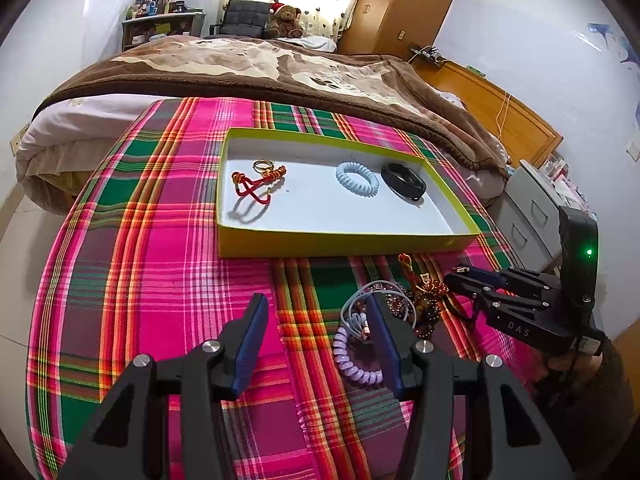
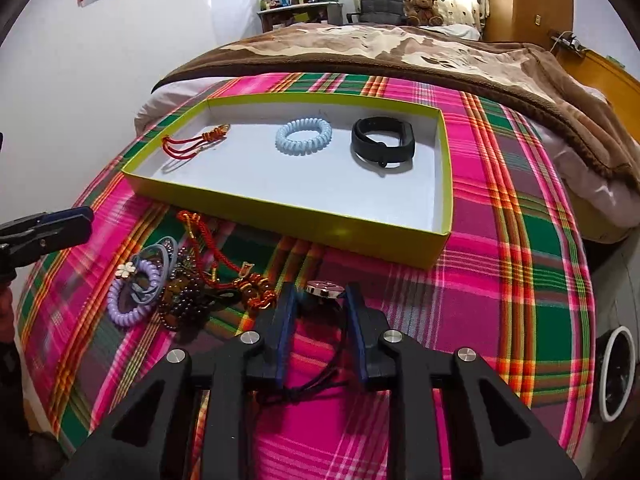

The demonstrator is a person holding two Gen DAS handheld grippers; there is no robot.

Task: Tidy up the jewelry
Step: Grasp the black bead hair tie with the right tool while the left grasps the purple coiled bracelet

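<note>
Nearest in the right wrist view, the right gripper (image 2: 320, 300) has its jaws narrowed around a round silver pendant (image 2: 325, 289) whose black cord (image 2: 316, 386) trails back between the fingers; whether the pads actually press the disc or only flank it I cannot tell, so the grip is best judged as closing, not secured. To do this step well, the fingers should settle on the disc's rim rather than the cord, then lift straight up so the cord comes free of the plaid cloth (image 2: 500, 280) without dragging the neighbouring pile.

The left gripper (image 1: 316, 312) hangs with jaws wide apart and nothing between them; its right finger stands just beside the lilac spiral hair tie (image 1: 356, 364) and over the tangle of hair ties and dark beaded bracelets (image 2: 180, 292), so it should hold off or steady that heap while the pendant leaves.

Beyond the pile, a red knotted cord charm (image 2: 208, 240) with gold fittings lies near the front wall of the yellow-green box (image 2: 280, 210); the cord could snag here, so the carry should pass high over it.

Inside the box, spaced apart in a row, lie a red cord bracelet (image 2: 192, 142), a pale blue spiral hair tie (image 2: 303, 136) and a black fitness band (image 2: 382, 142); the near part of the white floor in front of them looks the sensible place to set the pendant down, cord coiled beside it.

Farther off are the bed's brown blanket (image 2: 400, 52) and a teddy bear (image 2: 424, 8).
</note>
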